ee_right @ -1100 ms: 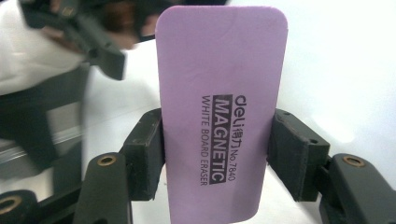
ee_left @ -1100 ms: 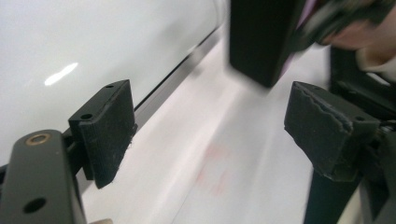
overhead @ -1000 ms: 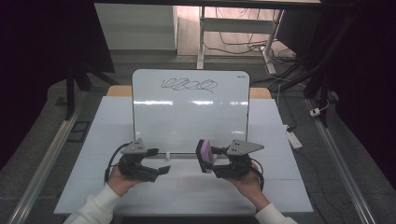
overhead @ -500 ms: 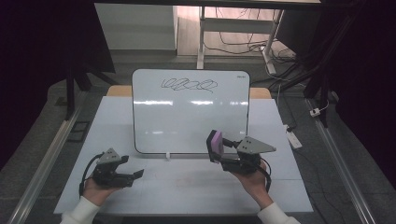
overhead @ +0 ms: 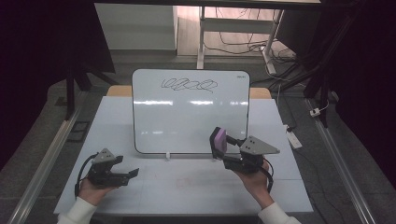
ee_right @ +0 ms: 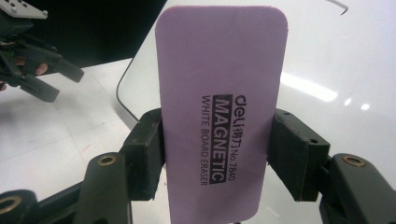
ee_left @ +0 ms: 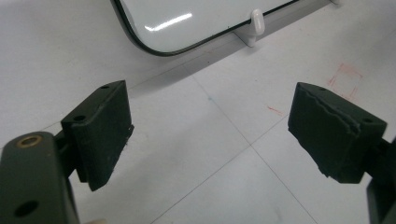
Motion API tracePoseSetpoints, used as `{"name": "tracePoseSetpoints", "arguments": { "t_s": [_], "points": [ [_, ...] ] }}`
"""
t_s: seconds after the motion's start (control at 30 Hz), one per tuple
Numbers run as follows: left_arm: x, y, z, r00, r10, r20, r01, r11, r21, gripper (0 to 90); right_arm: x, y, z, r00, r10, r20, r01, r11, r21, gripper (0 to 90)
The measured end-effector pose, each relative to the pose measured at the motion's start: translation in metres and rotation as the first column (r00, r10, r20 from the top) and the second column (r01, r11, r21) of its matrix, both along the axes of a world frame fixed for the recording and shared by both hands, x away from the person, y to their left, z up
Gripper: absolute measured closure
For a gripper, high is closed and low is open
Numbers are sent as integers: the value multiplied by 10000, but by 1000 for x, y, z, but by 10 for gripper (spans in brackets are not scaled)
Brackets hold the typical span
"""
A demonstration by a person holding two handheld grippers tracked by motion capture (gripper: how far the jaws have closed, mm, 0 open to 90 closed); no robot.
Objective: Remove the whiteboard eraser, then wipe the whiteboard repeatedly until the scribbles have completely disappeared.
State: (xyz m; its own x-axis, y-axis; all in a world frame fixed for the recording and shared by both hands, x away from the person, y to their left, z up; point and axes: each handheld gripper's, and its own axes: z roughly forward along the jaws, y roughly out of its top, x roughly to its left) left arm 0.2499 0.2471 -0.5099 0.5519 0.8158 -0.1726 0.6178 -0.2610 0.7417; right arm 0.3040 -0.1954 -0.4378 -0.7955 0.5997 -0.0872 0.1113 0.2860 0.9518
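Purple whiteboard eraser (ee_right: 219,116) sits squeezed tight in my right gripper (overhead: 227,150), just in front of the whiteboard (overhead: 190,111). My left gripper (overhead: 122,173) is wide apart, holding nothing, over the white table (overhead: 187,186).

Probably a lab or office: white table (overhead: 187,186), whiteboard (overhead: 190,112), loose floor cables (overhead: 243,44).

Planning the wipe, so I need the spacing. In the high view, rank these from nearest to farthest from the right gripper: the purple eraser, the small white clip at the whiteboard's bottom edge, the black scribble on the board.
1. Purple eraser: clamped in the right gripper.
2. White clip: to its left, at the whiteboard's bottom edge.
3. Black scribble: farthest, near the board's top.
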Motion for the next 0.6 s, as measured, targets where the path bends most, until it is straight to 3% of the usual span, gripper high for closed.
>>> {"name": "tracePoseSetpoints", "arguments": {
  "t_s": [0.07,0.27,0.3,0.43,0.47,0.5,0.6],
  "points": [
    [0,0,0,10000,-12,2,12,10000,-11,145,0,0,1,9999,-88,75,88,10000,31,399],
    [3,0,1,10000,-12,-89,11,9999,-108,143,2,2,16,9939,-678,872,710,9969,-344,399],
    [3,0,1,9999,-30,-97,29,9999,-98,142,6,4,26,9878,-1012,1180,1060,9937,-350,399],
    [4,-1,1,9999,-50,-110,49,10000,-78,142,20,7,41,9777,-1560,1406,1639,9854,-462,400],
    [4,-1,1,9999,-70,-105,69,10000,-57,141,31,12,52,9635,-2108,1650,2248,9718,-714,400],
    [4,-1,0,9999,-84,-108,83,10000,-51,141,31,12,52,9635,-2108,1650,2248,9718,-714,400],
    [4,0,-1,9998,-77,-172,76,9999,-85,140,47,19,71,9408,-2818,1884,3047,9465,-1060,400]
  ]
}}
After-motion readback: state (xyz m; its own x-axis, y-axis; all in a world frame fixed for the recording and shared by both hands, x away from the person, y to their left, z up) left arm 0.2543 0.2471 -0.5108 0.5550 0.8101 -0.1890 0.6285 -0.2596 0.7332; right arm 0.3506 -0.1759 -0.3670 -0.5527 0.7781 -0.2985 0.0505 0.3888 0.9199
